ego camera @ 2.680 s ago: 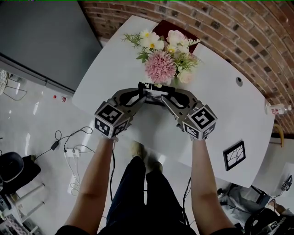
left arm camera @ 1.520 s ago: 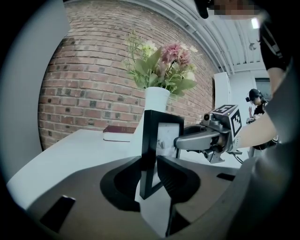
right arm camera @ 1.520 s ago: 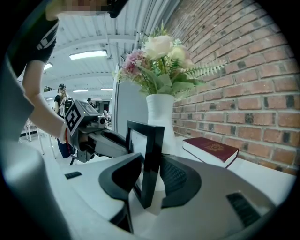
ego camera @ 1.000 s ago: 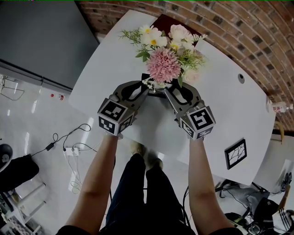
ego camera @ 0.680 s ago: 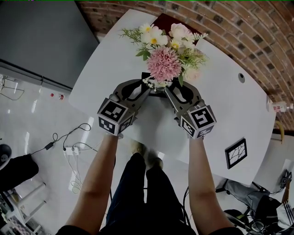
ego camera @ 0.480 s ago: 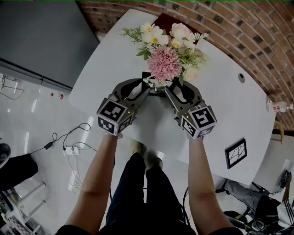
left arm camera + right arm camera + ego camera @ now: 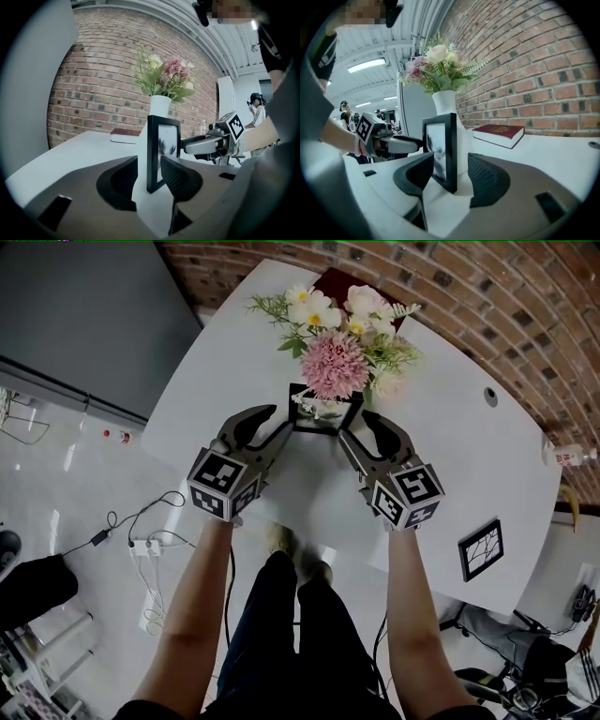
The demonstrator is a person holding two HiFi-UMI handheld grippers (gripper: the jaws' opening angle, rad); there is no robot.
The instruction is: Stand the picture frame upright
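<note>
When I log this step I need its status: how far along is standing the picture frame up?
Done: the picture frame stands upright on the white table, before the vase. In hand: the left tool and right tool have just been opening their jaws; each has a frame edge between its pads, apparently no longer gripped. Left: probably only drawing both tools clear.

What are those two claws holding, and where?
Nothing is held: the left claw and right claw have just been opening, the picture frame standing free with its edges between them.
</note>
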